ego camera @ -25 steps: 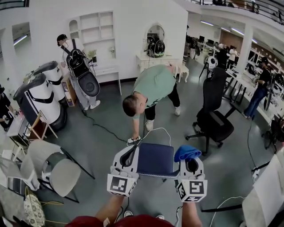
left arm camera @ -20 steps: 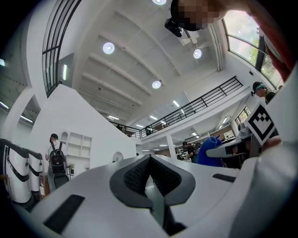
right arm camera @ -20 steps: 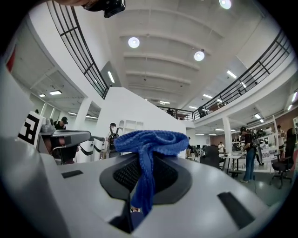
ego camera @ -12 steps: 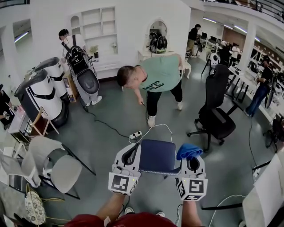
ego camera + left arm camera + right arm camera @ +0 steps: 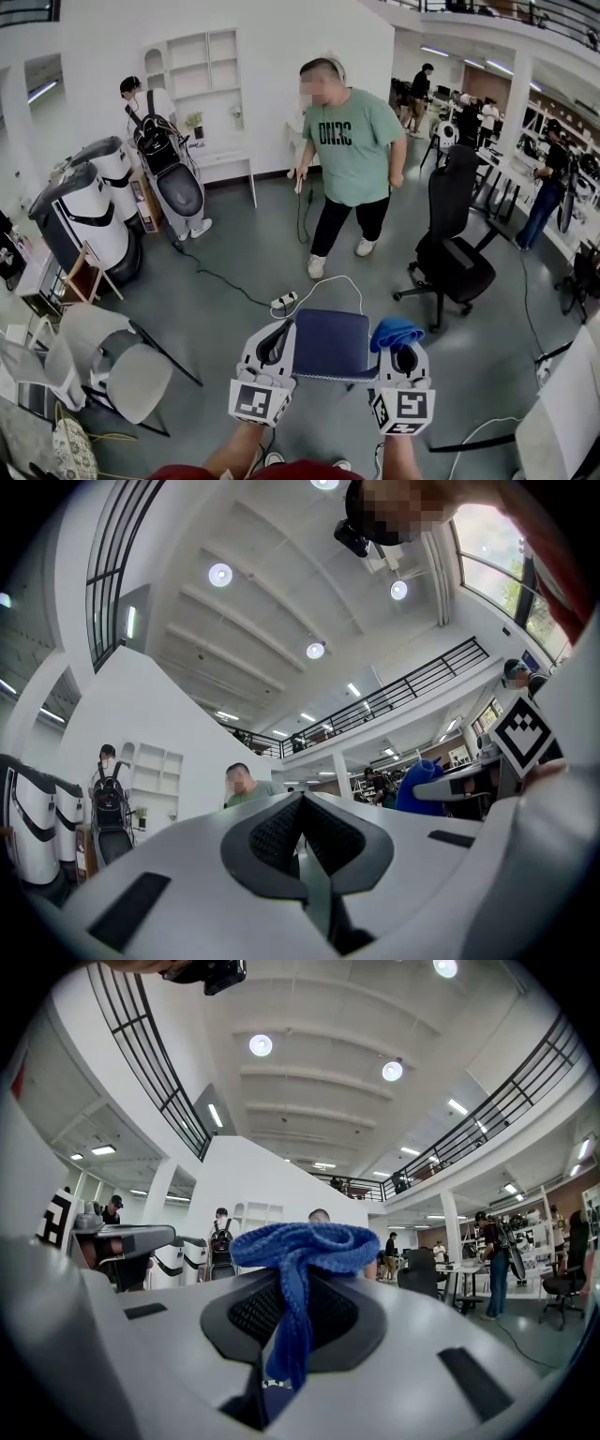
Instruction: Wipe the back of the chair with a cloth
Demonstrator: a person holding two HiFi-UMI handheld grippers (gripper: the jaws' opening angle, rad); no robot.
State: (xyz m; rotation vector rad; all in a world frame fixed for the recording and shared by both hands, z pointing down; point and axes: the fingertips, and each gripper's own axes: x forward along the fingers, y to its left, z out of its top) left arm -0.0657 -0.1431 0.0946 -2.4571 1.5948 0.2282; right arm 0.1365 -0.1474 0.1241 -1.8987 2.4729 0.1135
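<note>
The bystander [image 5: 349,150] has straightened; both upturned, left gripper [image 5: 302,804] fingers meet, right gripper [image 5: 287,1290] fingers pinch the cloth [image 5: 302,1245].

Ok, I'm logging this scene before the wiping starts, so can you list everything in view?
blue chair: one, dark blue, just below the camera, between the two grippers
cloth: one, blue, in the right gripper's jaws
office chair: one, black, on the floor at right
shell chair: one, white-grey, lower left
power strip: one, white, on the floor beyond the blue chair
machines: two, white and black, at left
person in green shirt: one, standing mid-room
person with backpack: one, by the white wall shelves
left gripper: white, shut, empty, at the blue chair's left edge
right gripper: white, shut on the cloth
</note>
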